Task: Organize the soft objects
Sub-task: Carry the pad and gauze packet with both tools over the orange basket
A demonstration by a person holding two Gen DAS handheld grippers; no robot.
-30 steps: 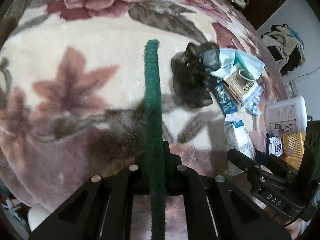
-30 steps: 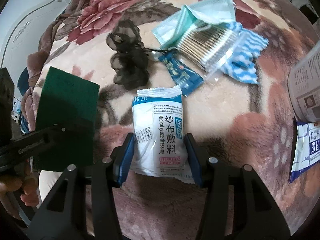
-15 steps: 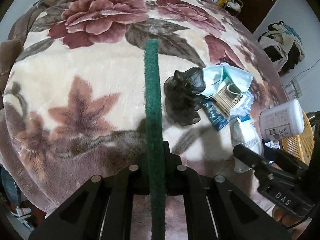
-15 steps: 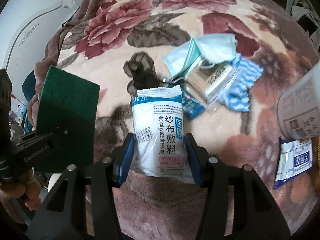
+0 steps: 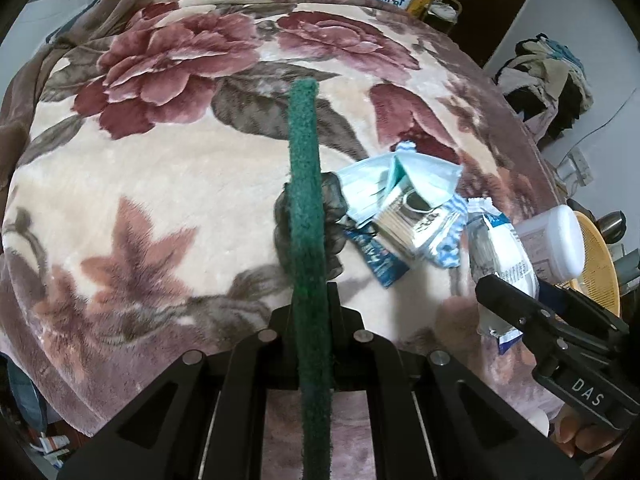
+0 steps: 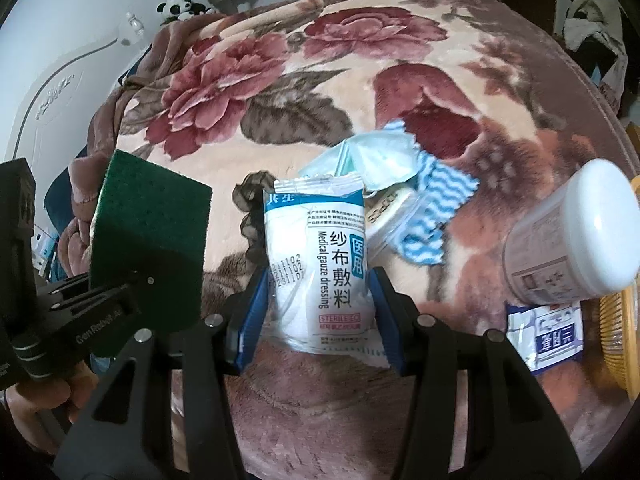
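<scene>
My left gripper (image 5: 310, 296) is shut on a thin green scouring pad (image 5: 306, 200), seen edge-on in the left wrist view and as a broad green square (image 6: 150, 240) at the left of the right wrist view. My right gripper (image 6: 316, 300) is shut on a white gauze dressing packet (image 6: 320, 264) with blue print, held above the floral blanket (image 5: 160, 184). On the blanket below lie a black mesh scrunchie (image 5: 334, 200), pale blue face masks (image 5: 400, 178), a bag of cotton swabs (image 5: 412, 224), a blue-white striped cloth (image 6: 436, 204) and a small dark blue sachet (image 5: 378, 258).
A white-lidded plastic jar (image 6: 576, 240) lies at the right by a yellow woven basket (image 5: 600, 264), with a blue-and-white packet (image 6: 552, 332) beside it. A dark door (image 5: 492, 4) and a pile of clothes (image 5: 548, 76) stand beyond the bed. A hand (image 6: 36, 404) holds the left gripper.
Both grippers have risen away from the blanket with their loads, so the items on it look smaller and more of the room shows. The scrunchie now sits behind the pad's edge.
</scene>
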